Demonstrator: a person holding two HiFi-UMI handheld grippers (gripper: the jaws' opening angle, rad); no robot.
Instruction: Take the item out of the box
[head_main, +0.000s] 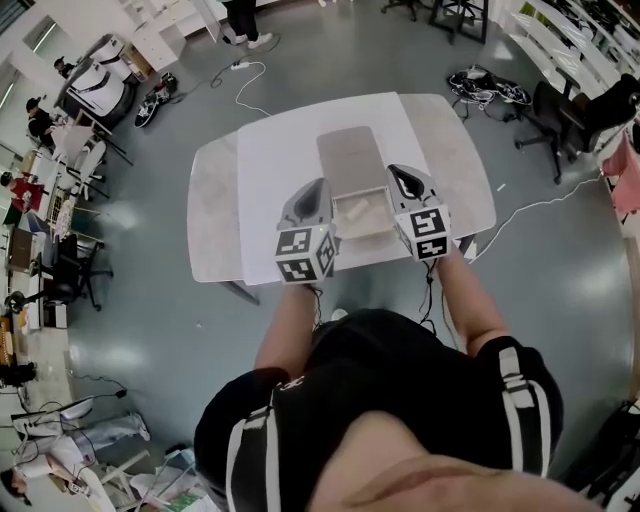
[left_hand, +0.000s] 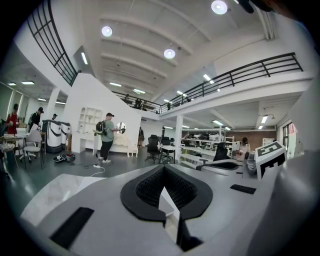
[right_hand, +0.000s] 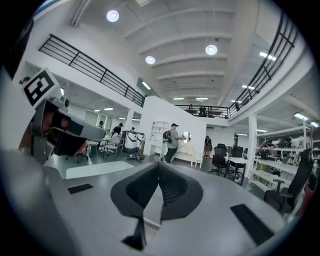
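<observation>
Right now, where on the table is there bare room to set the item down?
Bare table left of the left gripper, out to the left edge; another patch right of the right gripper; a strip beyond the open lid. Crowded at near centre, where both grippers flank the box.

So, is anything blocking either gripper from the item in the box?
Nothing visible does. The lid lies back behind the open box, and the pale item shows inside. The left gripper and right gripper flank the box, jaws together; only its side walls stand between, so come in from above.
</observation>
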